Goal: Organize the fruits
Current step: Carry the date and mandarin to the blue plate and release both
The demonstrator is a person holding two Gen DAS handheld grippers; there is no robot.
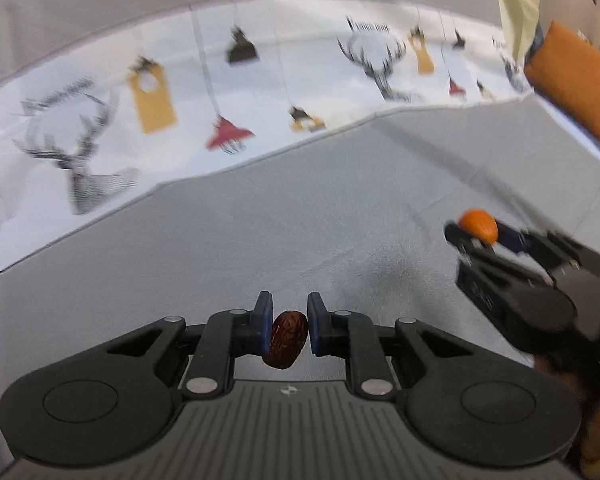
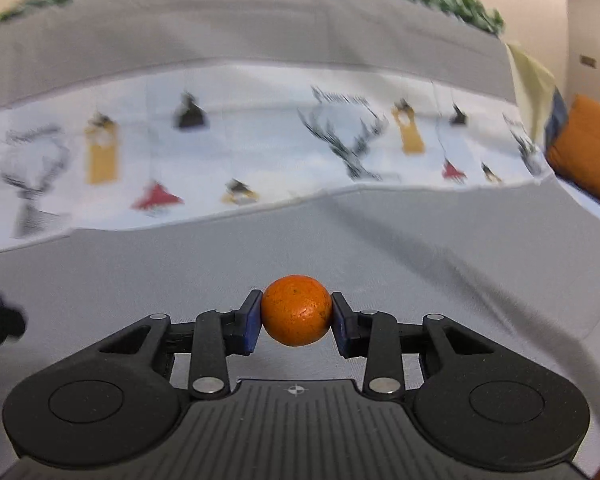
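A wrinkled dark-brown date is held low in the centre of the left wrist view, pinched between the blue pads of the left gripper, whose jaws are drawn close on it. A small orange is clamped at the centre of the right wrist view between the pads of the right gripper, its jaws set wider around the round fruit. The right gripper and its orange are also seen at the right edge of the left wrist view, above a grey cloth. Beyond the cloth, a white sheet printed with antlers and tags is spread across the upper half of both views. An orange cushion is seen at upper right.
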